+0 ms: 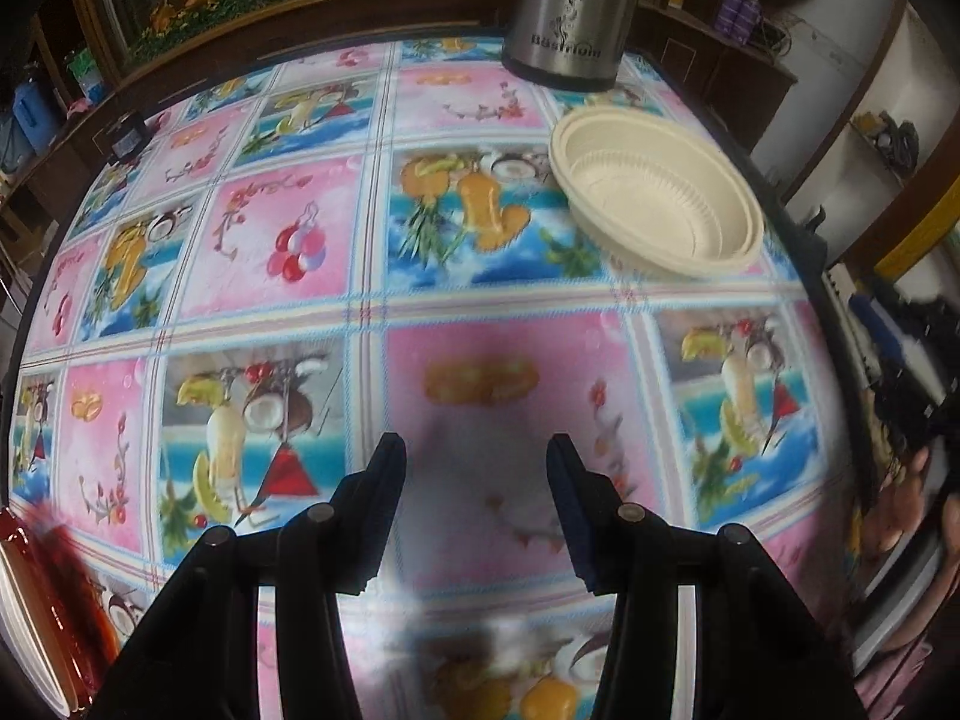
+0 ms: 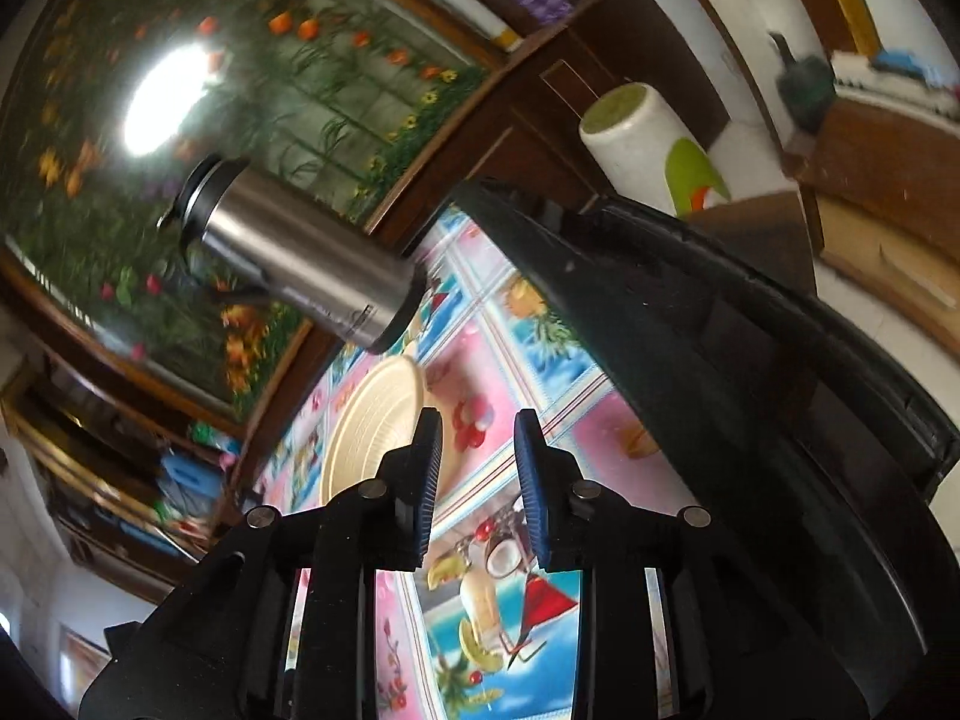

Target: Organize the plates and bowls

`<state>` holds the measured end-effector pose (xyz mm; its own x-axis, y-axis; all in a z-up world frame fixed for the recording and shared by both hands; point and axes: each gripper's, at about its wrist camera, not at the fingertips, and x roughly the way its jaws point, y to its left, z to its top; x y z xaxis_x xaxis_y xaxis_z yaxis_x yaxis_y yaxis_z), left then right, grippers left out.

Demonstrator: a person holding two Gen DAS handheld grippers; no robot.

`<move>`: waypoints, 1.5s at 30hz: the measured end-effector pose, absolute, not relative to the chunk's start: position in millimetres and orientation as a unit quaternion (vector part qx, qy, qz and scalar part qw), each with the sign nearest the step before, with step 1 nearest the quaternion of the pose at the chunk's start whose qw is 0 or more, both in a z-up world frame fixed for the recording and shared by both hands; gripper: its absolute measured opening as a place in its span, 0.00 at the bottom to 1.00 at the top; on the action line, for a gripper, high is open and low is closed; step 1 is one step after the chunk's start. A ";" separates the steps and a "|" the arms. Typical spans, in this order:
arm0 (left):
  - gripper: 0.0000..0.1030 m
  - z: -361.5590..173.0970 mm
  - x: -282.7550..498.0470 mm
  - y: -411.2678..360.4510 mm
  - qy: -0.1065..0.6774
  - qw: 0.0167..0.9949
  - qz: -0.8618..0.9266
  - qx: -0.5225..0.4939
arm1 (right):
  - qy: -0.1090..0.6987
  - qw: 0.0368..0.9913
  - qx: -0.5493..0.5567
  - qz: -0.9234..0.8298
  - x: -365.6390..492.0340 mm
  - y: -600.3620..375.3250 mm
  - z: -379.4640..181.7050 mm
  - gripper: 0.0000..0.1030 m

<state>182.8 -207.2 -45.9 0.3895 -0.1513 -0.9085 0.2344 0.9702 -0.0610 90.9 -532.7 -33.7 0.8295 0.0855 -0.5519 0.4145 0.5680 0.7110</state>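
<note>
- Left gripper [image 1: 477, 450]: the fingers are standing partly apart with nothing between them, hovering over a pink square of the patterned cloth on the counter [image 1: 300, 324].
- Right gripper [image 2: 478, 441]: the fingers are standing a narrow gap apart, and only cloth is showing through that gap; nothing is being held.
- Bowls [image 1: 657, 189]: a cream nest of at least two is sitting upright near the counter's far right corner, just in front of the flask [image 1: 567, 12] and apart from it.
- Step in hand, as judged: with both grippers empty and the bowls already nested, the likely work is reaching for the next piece. A thin rim is best taken with one finger inside and one outside, then closing gently, since such light ware is probably flexing under pressure.
- Any approach to the stack is best made from the near side, so that the flask is not being knocked.
- Seen only by the left wrist: a red-brown stack with a white edge [image 1: 42, 612] is lying at the near left edge of the counter, blurred, possibly plates; also the bowls' interior and their double rim.
- Seen only by the right wrist: a dark, glossy curved object [image 2: 750, 396] is rising close on the right, its identity unclear; the flask's full height and black lid; a white cylinder [image 2: 639, 141] beyond the counter. Here the bowls are lying just beyond the left finger, partly hidden by it.
</note>
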 end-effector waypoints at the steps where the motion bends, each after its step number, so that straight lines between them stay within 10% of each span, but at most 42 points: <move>1: 0.48 -42.2 188.1 -208.6 0.537 0.835 -0.116 0.029 | 0.276 0.840 0.457 -0.093 92.1 -532.1 -34.4 0.23; 45: 0.59 -61.1 292.8 -195.4 0.512 0.818 -0.166 -0.203 | 0.339 0.847 0.399 -0.097 178.2 -478.6 -47.5 0.29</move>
<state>292.8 -195.4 -61.1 0.4199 -0.4791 -0.7708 0.0639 0.8628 -0.5015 178.2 -478.6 -47.5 0.7521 0.1062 -0.6505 0.4338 0.6633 0.6098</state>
